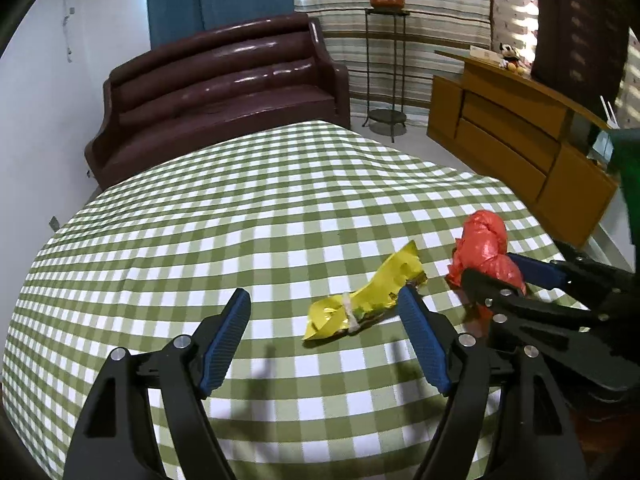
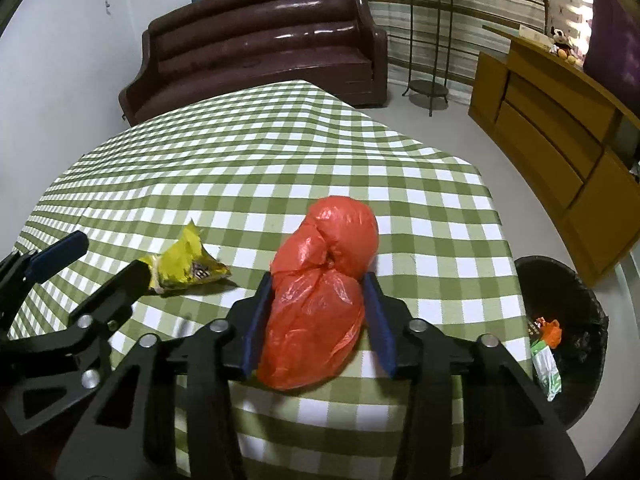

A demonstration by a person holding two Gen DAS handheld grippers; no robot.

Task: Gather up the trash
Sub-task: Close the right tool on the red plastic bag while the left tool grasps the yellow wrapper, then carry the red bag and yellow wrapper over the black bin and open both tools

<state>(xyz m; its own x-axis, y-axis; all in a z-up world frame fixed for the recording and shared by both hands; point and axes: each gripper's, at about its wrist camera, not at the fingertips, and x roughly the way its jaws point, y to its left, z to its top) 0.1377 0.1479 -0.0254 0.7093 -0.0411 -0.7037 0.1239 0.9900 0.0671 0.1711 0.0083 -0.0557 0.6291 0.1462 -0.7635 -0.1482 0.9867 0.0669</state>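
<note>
We read no legible brand on the crumpled yellow snack wrapper (image 1: pixel 362 300) (a dark printed patch shows, too small to make out), which lies on the green-checked tablecloth (image 1: pixel 240 208). The left gripper (image 1: pixel 324 300), angled down over the cloth, stands with jaws wide and nothing between them, its right finger just beside the wrapper. The right gripper (image 2: pixel 316 312), likewise angled down, clamps its blue pads against the knotted red plastic bag (image 2: pixel 324 280); a black-lined wastebasket (image 2: pixel 576 340) holding litter stands beside the table.
</note>
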